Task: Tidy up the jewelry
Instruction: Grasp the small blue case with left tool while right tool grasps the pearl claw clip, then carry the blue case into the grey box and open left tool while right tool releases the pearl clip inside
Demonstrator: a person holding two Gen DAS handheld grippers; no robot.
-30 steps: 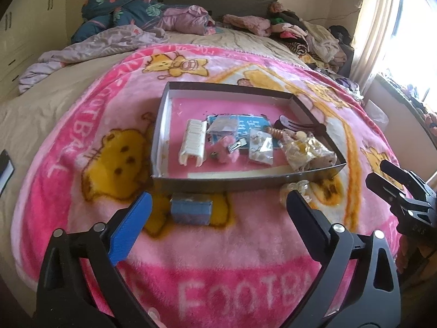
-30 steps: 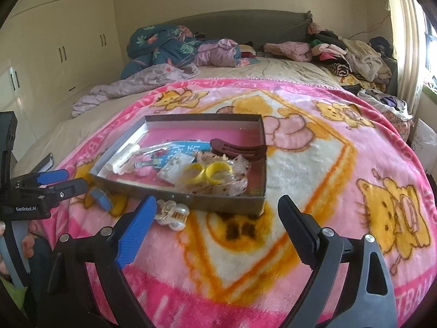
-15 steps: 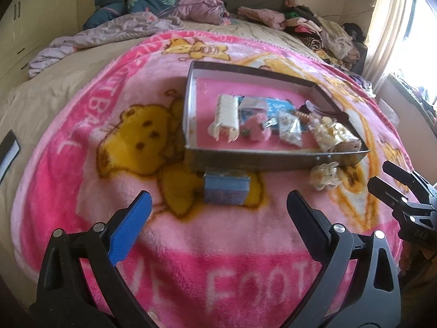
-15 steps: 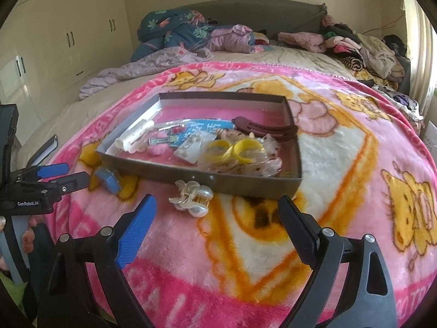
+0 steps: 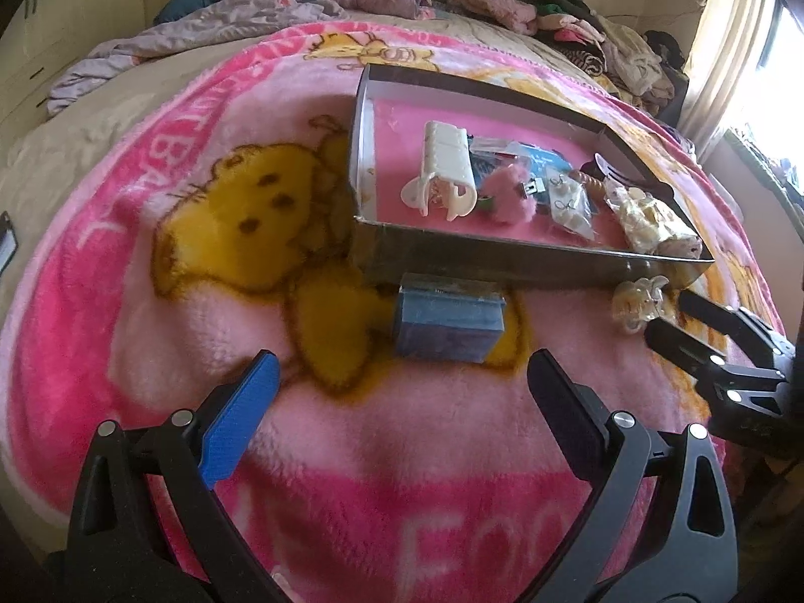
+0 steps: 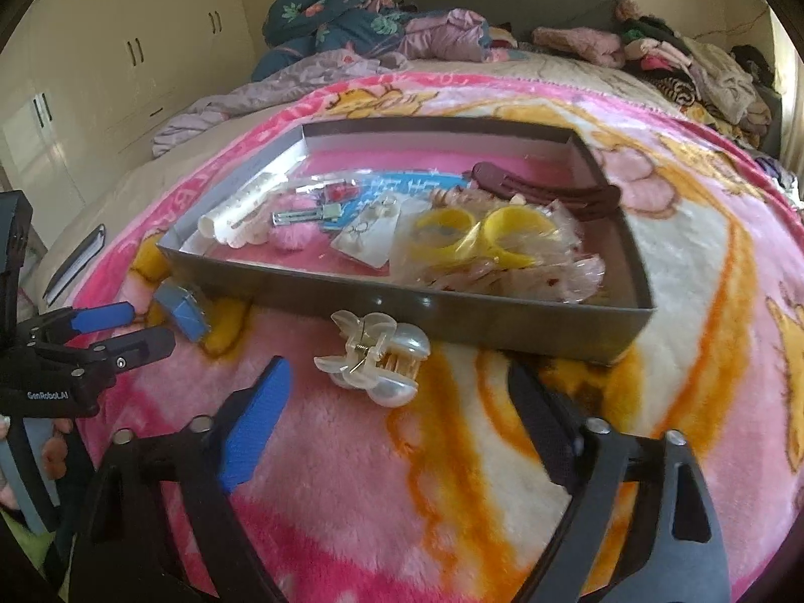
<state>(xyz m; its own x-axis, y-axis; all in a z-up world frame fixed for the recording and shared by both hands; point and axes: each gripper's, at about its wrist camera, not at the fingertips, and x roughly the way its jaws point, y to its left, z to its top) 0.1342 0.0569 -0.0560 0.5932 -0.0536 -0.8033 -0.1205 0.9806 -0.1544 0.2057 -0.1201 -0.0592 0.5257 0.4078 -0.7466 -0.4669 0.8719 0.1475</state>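
Observation:
A grey shallow box lies on the pink blanket and holds hair clips, earring packets, a pink pompom and yellow bangles. A small blue box lies on the blanket just in front of it. A pearl claw clip lies in front of the box's near wall. My left gripper is open and empty, just short of the blue box. My right gripper is open and empty, its fingers either side of the pearl clip but slightly nearer me.
The pink cartoon blanket covers a bed. Piled clothes lie at the head of the bed. Cream wardrobes stand at the left. A dark notebook lies near the bed's left edge. A bright window is at the right.
Both grippers have moved forward and lower toward the blanket. The blue box now sits close to my left fingers and the pearl clip close to my right fingers. Both stay open.

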